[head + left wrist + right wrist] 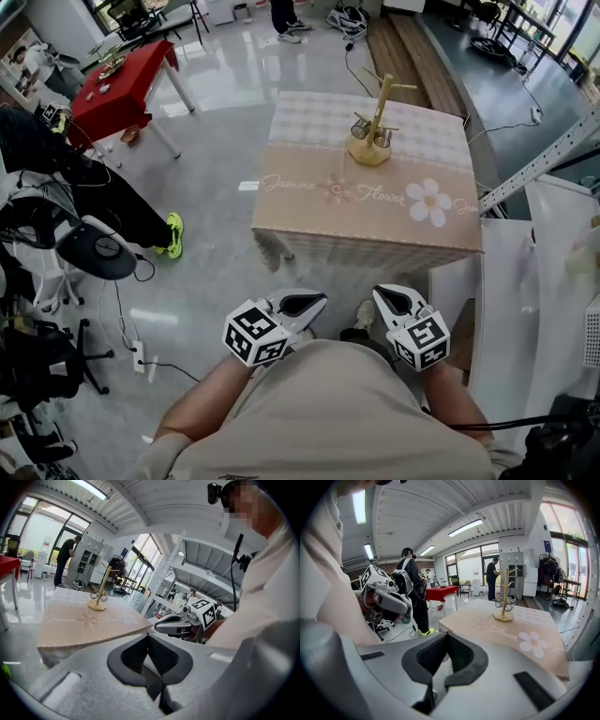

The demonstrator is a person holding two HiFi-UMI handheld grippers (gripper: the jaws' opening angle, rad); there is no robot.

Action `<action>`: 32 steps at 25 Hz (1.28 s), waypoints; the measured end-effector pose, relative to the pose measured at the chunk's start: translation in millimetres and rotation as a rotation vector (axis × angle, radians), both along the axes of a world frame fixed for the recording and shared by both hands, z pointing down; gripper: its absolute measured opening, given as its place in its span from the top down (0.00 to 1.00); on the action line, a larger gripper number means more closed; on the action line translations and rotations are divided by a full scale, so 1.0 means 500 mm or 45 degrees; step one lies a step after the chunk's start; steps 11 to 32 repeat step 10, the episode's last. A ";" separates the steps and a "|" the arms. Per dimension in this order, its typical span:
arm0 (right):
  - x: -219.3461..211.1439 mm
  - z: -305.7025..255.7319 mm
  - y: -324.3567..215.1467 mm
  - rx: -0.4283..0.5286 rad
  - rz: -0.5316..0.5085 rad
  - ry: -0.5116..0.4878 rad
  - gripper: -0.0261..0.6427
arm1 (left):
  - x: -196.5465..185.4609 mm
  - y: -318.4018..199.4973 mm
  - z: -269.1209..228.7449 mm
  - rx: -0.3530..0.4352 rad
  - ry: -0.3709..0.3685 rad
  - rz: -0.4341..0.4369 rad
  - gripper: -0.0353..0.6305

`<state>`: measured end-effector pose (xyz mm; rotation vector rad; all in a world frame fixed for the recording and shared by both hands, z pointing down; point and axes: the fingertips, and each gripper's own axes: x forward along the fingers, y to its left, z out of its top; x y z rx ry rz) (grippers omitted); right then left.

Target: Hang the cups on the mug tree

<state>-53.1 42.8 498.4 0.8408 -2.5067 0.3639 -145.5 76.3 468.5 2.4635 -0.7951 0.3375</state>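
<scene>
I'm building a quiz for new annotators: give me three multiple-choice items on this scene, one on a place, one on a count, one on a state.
1. Where does the mug tree stand? A) red table B) floor C) flower-print table
2. How many cups hang on it? A) two B) none C) five
3. How are the jaws of the left gripper and right gripper? A) wide apart B) shut, empty C) shut on a cup
Key: 1 C, its base rests on that table; 2 A, two hang from the low pegs; 3 B, each gripper view shows jaws together, nothing between.
</scene>
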 end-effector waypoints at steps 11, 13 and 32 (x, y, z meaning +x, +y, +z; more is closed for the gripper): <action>-0.043 0.008 0.081 -0.014 -0.009 0.018 0.94 | -0.045 0.069 0.022 -0.007 0.012 -0.003 0.94; -0.043 0.008 0.081 -0.014 -0.009 0.018 0.94 | -0.045 0.069 0.022 -0.007 0.012 -0.003 0.94; -0.043 0.008 0.081 -0.014 -0.009 0.018 0.94 | -0.045 0.069 0.022 -0.007 0.012 -0.003 0.94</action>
